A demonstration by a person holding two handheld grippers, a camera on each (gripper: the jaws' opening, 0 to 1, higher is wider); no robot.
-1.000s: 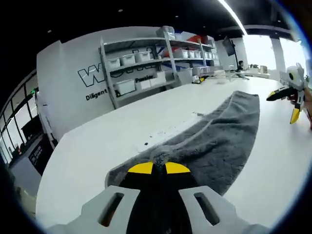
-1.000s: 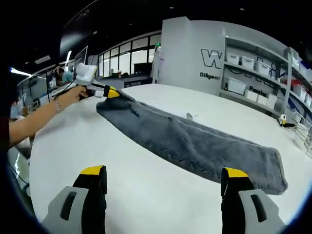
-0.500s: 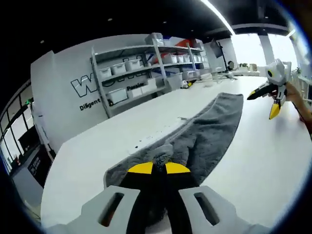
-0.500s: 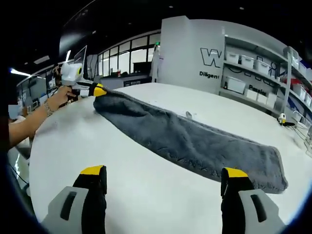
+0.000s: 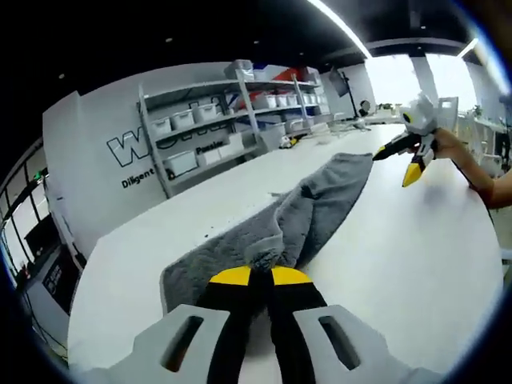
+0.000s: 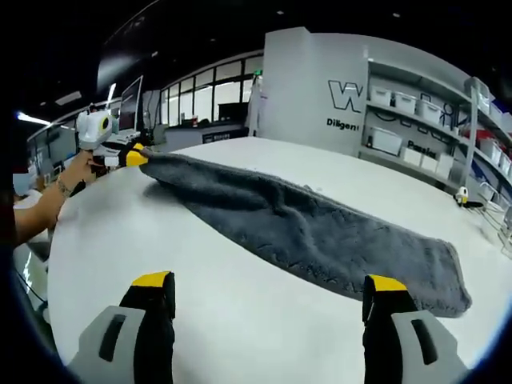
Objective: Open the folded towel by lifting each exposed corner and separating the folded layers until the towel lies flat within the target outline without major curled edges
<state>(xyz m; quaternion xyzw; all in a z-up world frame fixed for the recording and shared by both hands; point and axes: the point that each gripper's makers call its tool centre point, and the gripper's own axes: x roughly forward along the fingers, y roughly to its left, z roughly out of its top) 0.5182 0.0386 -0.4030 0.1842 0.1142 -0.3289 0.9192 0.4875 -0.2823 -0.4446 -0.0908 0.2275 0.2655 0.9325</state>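
A grey towel (image 6: 304, 228) lies as a long folded strip across the white table (image 6: 200, 320). In the left gripper view my left gripper (image 5: 260, 276) is shut on a corner of the towel (image 5: 304, 220), which bunches up just beyond the yellow tips. The same gripper (image 6: 132, 156) appears at the far left of the right gripper view, holding the raised towel end. My right gripper (image 6: 268, 292) stands open above bare table, short of the towel's near edge. It also appears at the right of the left gripper view as an open gripper (image 5: 408, 156) in a hand.
Metal shelves (image 5: 232, 104) with white bins stand along a white wall with dark lettering (image 6: 356, 100). A small yellow-and-black object (image 6: 464, 196) sits on the table's far right. Windows and desks lie beyond the table's left end.
My left gripper has pulled its towel corner further left and away, lifting and stretching that end. The towel's upper layer has shifted and widened. My right gripper has stayed still.
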